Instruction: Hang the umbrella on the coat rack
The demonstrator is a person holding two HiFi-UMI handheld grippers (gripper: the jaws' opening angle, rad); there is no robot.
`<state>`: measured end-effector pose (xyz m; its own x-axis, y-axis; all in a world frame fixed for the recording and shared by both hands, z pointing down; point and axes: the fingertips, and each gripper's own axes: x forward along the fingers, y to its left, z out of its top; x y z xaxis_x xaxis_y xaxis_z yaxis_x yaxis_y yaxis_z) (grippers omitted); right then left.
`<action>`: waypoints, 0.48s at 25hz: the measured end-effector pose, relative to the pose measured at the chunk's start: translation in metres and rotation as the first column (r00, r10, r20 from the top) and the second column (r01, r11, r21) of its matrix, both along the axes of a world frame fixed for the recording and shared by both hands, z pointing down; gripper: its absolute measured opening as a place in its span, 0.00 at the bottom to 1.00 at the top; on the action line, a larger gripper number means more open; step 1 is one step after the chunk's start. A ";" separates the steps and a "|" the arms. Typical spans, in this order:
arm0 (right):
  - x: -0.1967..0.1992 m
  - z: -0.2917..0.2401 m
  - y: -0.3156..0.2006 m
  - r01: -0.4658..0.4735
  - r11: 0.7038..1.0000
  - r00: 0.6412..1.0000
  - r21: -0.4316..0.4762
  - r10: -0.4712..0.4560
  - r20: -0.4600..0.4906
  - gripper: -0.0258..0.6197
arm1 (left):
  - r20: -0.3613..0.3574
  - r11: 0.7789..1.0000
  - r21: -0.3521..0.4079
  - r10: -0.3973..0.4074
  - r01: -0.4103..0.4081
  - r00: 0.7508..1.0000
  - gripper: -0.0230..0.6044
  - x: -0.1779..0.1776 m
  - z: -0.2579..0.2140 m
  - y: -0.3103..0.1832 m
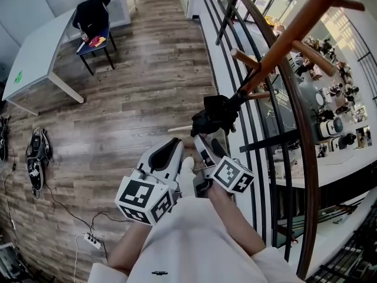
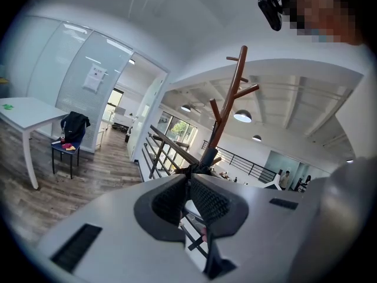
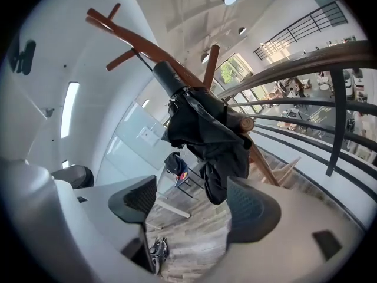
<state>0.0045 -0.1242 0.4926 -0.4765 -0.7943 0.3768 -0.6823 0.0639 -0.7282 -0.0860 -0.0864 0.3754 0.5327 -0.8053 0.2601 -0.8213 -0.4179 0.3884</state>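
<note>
The umbrella (image 3: 206,134), light with floppy cloth, hangs on the rack (image 3: 147,46); its stiff handle looks the best hold. Right gripper (image 3: 191,199) released, left gripper (image 2: 188,181) clenched empty.

We record: brown wooden branching coat rack (image 1: 294,31), top cut off at the upper edge, lower pole hidden behind folded black fabric umbrella (image 1: 215,114); small items (image 1: 97,40) on blue chair (image 1: 89,49), unidentifiable.

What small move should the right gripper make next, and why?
Probably ease the right gripper straight back. Its fingers stand apart with nothing between them, and the umbrella seems to hang on the coat rack just beyond them, so backing off slowly would show whether it holds.
</note>
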 end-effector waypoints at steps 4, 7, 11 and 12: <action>0.000 -0.004 0.013 0.040 0.998 0.998 0.046 -0.037 -0.054 0.64 | -0.003 1.000 -0.006 0.000 0.000 1.000 0.10 0.004 0.003 0.007; 0.000 -0.013 0.023 0.072 0.993 0.991 0.098 -0.060 -0.123 0.64 | -0.006 1.000 -0.007 0.001 -0.001 1.000 0.10 0.006 0.005 0.014; 0.004 -0.032 0.037 0.106 0.977 0.977 0.185 -0.067 -0.203 0.64 | -0.009 1.000 -0.007 -0.002 0.002 1.000 0.10 0.008 0.006 0.028; 0.004 -0.037 0.040 0.116 0.972 0.972 0.204 -0.069 -0.223 0.64 | -0.009 1.000 -0.009 -0.004 0.004 1.000 0.10 0.008 0.007 0.031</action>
<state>0.0090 -0.0840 0.4557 -0.4793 -0.8237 0.3031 -0.8035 0.2728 -0.5291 -0.0776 -0.0556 0.3826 0.5323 -0.8048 0.2626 -0.8191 -0.4113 0.3999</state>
